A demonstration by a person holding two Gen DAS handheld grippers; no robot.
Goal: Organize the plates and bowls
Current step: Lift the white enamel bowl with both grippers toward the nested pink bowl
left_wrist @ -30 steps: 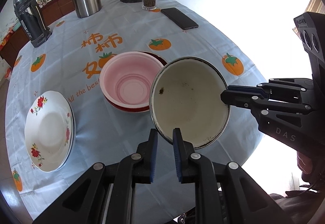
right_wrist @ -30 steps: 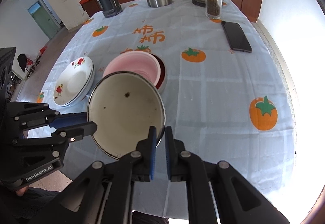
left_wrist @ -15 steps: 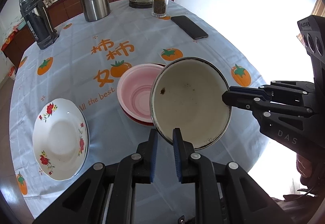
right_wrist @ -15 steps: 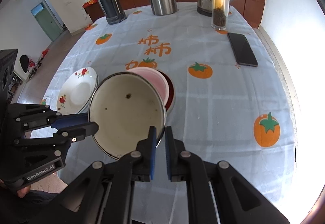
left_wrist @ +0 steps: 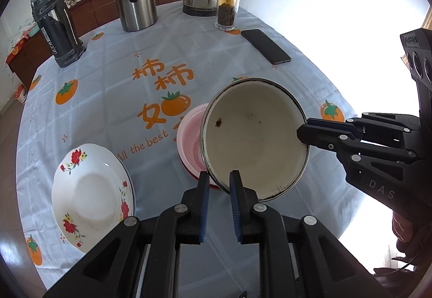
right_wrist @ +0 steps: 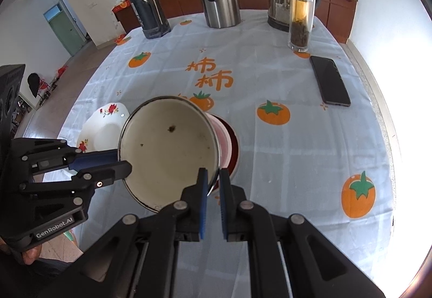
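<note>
Enamel bowl (left_wrist: 255, 136): rim grasped by left gripper (left_wrist: 218, 184) and right gripper (right_wrist: 213, 182), above the surface
Done: plates (left_wrist: 91, 195) stacked, left of fingers
Left: nest it in pink bowl (left_wrist: 189, 136) just beyond

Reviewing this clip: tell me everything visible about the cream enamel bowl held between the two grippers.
The cream enamel bowl with a thin dark rim looks like worn enamelled metal: brown specks and one larger dark spot mark its inside, and the rim is chipped near the bottom edge. It is empty, tilted and lifted off the table, its opening facing the cameras. The left hand-held gripper pinches its near rim, and the right hand-held gripper pinches the opposite rim. It hangs above the pink bowl without visibly touching it.
</note>
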